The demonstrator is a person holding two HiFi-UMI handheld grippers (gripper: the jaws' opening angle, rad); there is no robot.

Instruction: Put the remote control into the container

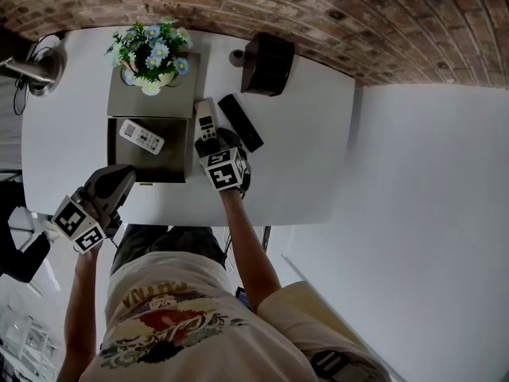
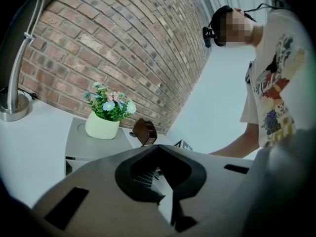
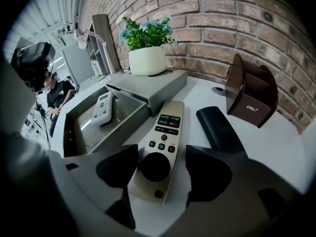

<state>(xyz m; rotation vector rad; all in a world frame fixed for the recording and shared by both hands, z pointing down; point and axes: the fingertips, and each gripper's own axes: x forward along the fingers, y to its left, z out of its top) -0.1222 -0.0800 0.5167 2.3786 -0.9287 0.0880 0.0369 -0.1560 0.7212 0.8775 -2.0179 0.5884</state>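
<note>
Right gripper (image 3: 160,169) jaws stood wide apart, straddling the long champagne-gold plastic remote control (image 3: 164,132) without clamping it. The remote lay flat on the white table (image 3: 276,142), just right of the open grey rectangular container (image 3: 140,113). Left gripper (image 2: 158,149) closed, empty.

Rough brick wall (image 3: 237,14); smooth white table (image 3: 276,142); satin-gold remote control (image 3: 160,147); matt grey container (image 3: 118,130); matt black remote (image 3: 217,125).
</note>
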